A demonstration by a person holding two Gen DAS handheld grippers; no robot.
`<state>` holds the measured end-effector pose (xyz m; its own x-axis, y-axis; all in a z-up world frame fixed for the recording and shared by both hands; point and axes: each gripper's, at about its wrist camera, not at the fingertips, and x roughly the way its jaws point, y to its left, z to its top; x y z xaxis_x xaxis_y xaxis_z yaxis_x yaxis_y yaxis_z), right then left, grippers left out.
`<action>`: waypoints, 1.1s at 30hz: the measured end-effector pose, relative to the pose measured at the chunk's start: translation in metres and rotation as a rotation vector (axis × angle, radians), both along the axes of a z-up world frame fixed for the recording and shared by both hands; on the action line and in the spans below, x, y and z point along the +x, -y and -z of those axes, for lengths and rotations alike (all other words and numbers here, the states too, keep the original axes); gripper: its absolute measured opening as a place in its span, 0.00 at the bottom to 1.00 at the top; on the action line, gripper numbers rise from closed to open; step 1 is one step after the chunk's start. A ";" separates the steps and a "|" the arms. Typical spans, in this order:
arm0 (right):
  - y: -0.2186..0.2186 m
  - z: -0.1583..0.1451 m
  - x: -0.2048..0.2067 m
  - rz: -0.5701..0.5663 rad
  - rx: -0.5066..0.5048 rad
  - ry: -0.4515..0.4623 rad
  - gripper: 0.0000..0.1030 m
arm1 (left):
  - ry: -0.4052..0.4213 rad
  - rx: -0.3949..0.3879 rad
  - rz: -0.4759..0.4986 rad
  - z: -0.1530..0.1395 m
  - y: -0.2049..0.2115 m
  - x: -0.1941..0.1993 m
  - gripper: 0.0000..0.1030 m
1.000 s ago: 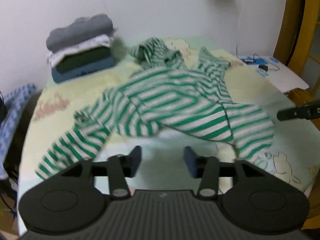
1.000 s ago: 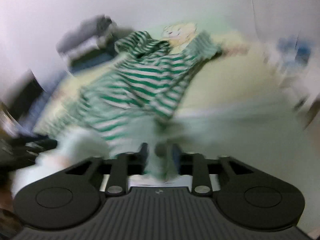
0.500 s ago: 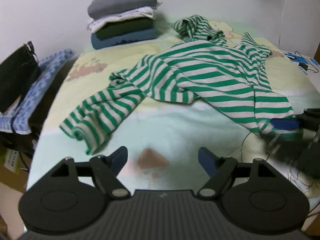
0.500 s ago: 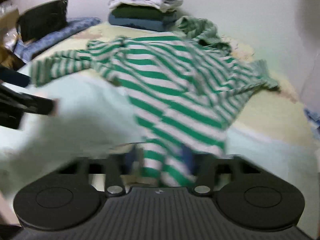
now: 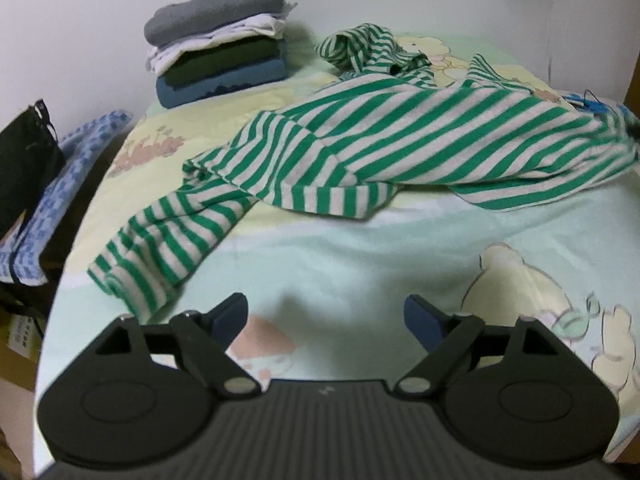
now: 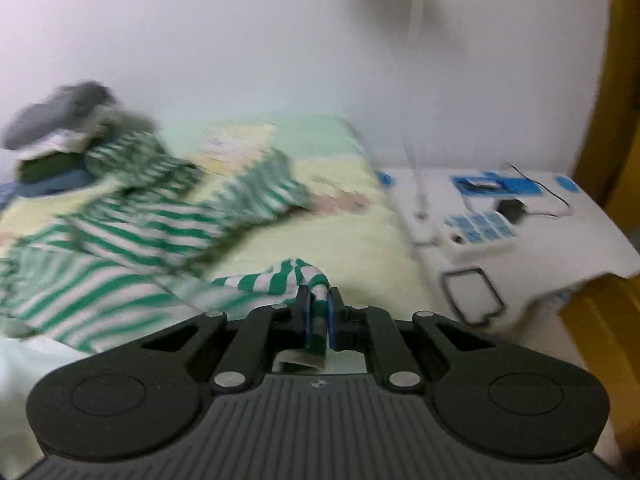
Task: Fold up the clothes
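Note:
A green-and-white striped hooded top (image 5: 384,140) lies spread and rumpled across the bed, its hood toward the wall and one sleeve (image 5: 160,248) trailing to the near left. My left gripper (image 5: 326,316) is open and empty, low over the sheet, just right of that sleeve's cuff. My right gripper (image 6: 318,304) is shut on a bunched edge of the striped top (image 6: 280,280) and holds it at the bed's right side; the rest of the top (image 6: 132,220) stretches away to the left, blurred.
A stack of folded clothes (image 5: 216,40) sits at the bed's far left corner by the wall. A black bag (image 5: 24,160) and blue patterned cloth (image 5: 60,184) lie off the left edge. A white side table (image 6: 500,220) with cables stands to the right.
My right gripper has swung right, dragging the held edge of the top toward the side table and stretching the garment. My left gripper has opened wider and come nearer the left sleeve.

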<state>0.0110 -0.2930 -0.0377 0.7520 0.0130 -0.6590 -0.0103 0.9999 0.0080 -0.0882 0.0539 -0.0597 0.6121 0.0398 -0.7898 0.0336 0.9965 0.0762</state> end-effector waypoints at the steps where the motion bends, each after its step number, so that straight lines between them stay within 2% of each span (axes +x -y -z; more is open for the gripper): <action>1: 0.007 0.008 0.005 0.013 0.012 -0.037 0.07 | -0.001 -0.019 -0.008 0.000 -0.001 0.003 0.84; 2: 0.011 0.015 0.005 0.016 0.032 -0.067 0.07 | -0.003 -0.037 -0.016 0.001 -0.002 0.007 0.84; 5: 0.006 0.031 -0.001 -0.005 -0.023 -0.120 0.13 | -0.001 -0.085 -0.042 0.003 -0.005 0.017 0.84; 6: 0.006 0.033 -0.003 -0.004 -0.030 -0.130 0.23 | 0.005 -0.090 -0.044 0.003 -0.005 0.021 0.84; 7: 0.007 0.033 -0.006 -0.002 -0.029 -0.139 0.37 | 0.015 -0.085 -0.042 0.005 -0.004 0.025 0.84; 9: 0.012 0.026 -0.016 -0.026 0.042 -0.130 0.51 | 0.035 -0.064 -0.033 0.008 -0.001 0.034 0.85; 11: 0.014 0.018 -0.027 -0.078 0.123 -0.115 0.52 | 0.038 -0.040 -0.025 0.012 0.001 0.045 0.87; 13: 0.001 0.012 -0.038 -0.216 0.161 -0.113 0.52 | 0.031 -0.033 -0.004 0.015 0.003 0.058 0.87; 14: -0.008 0.011 -0.043 -0.292 0.162 -0.114 0.52 | 0.029 -0.029 0.008 0.017 0.004 0.064 0.87; 16: -0.036 0.015 -0.049 -0.424 0.101 -0.100 0.53 | 0.026 -0.020 0.034 0.020 0.006 0.076 0.86; 18: -0.067 0.023 -0.051 -0.518 0.040 -0.098 0.54 | 0.014 -0.009 0.059 0.023 0.007 0.089 0.75; 20: -0.094 0.033 -0.048 -0.580 0.023 -0.130 0.54 | -0.001 -0.001 0.079 0.026 0.008 0.102 0.59; 23: -0.124 0.045 -0.038 -0.608 0.017 -0.167 0.52 | -0.015 -0.031 0.083 0.027 -0.001 0.119 0.43; 25: -0.140 0.047 -0.033 -0.598 0.001 -0.144 0.53 | -0.015 -0.059 0.085 0.024 -0.008 0.129 0.34; 28: -0.155 0.051 -0.020 -0.571 -0.036 -0.121 0.55 | 0.001 -0.079 0.113 0.016 -0.015 0.144 0.30; 30: -0.164 0.053 -0.012 -0.567 -0.057 -0.105 0.60 | 0.009 -0.073 0.138 0.009 -0.016 0.155 0.27; 33: -0.173 0.055 0.000 -0.570 -0.089 -0.091 0.61 | 0.022 -0.104 0.162 -0.002 -0.020 0.173 0.25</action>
<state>0.0111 -0.1199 -0.0925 0.5830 0.3405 -0.7377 -0.5500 0.8336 -0.0500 0.0850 0.0736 -0.0580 0.6208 -0.1420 -0.7710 0.1939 0.9807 -0.0245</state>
